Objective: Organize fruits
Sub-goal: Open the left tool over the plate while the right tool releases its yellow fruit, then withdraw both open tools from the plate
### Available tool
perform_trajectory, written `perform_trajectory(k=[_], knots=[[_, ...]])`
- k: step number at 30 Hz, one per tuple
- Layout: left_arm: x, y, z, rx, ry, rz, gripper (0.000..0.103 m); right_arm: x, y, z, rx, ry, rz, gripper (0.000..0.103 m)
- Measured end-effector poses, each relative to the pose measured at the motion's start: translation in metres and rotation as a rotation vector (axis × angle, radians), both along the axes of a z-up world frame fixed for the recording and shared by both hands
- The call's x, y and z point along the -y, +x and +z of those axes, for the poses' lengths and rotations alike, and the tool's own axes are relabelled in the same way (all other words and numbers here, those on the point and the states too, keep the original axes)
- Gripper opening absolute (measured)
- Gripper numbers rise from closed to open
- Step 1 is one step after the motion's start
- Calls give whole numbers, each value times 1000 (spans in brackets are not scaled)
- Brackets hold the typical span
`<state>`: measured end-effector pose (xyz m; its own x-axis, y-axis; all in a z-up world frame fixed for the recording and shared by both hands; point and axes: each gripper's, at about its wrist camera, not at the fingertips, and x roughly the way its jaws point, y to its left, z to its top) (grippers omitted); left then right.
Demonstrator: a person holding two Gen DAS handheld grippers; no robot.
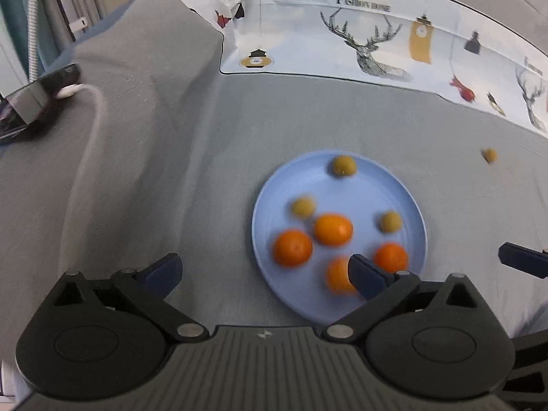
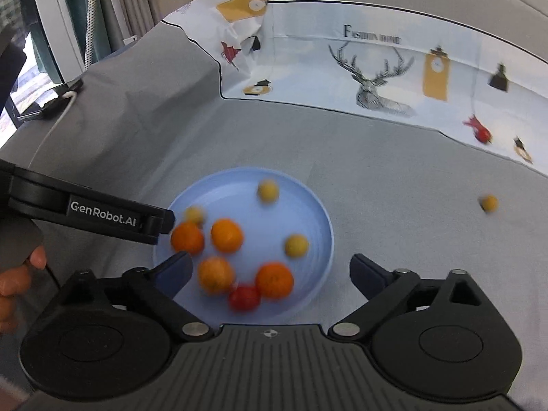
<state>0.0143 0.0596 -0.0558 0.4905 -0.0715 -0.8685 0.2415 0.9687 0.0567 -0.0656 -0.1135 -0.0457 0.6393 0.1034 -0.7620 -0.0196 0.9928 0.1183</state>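
A light blue plate [image 1: 404,185] [image 2: 318,219] on the grey cloth holds several oranges [image 1: 333,229] [image 2: 226,235], three small yellow fruits [image 1: 344,165] [image 2: 268,190] and one red fruit [image 2: 244,298]. One more small yellow fruit [image 1: 489,154] [image 2: 488,202] lies on the cloth right of the plate. My left gripper [image 1: 265,267] is open and empty at the plate's left front edge; it shows in the right wrist view [image 2: 150,222]. My right gripper [image 2: 270,269] is open and empty above the plate's near side; one of its fingers [image 1: 520,258] shows in the left wrist view.
A white printed cloth with deer and clocks [image 1: 373,44] [image 2: 376,78] covers the far part of the surface. A phone [image 1: 34,99] [image 2: 51,101] with a white cable [image 1: 92,120] lies at the far left. Curtains hang behind it.
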Motion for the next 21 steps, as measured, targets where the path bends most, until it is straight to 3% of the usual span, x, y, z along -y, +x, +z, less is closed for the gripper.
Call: perform_trajectory(k=[4, 11, 14, 21], knots=[[-6, -42, 11, 31, 31, 25, 103, -7, -46, 11, 37, -22, -39, 100], [-21, -95, 24, 45, -14, 92, 103, -17, -99, 37, 155, -38, -65, 102], [-27, -107, 32, 47, -30, 105, 103, -20, -118, 46, 201, -52, -61, 102], [-24, -133, 58, 140, -42, 74, 103, -28, -150, 67, 288, -78, -44, 102]])
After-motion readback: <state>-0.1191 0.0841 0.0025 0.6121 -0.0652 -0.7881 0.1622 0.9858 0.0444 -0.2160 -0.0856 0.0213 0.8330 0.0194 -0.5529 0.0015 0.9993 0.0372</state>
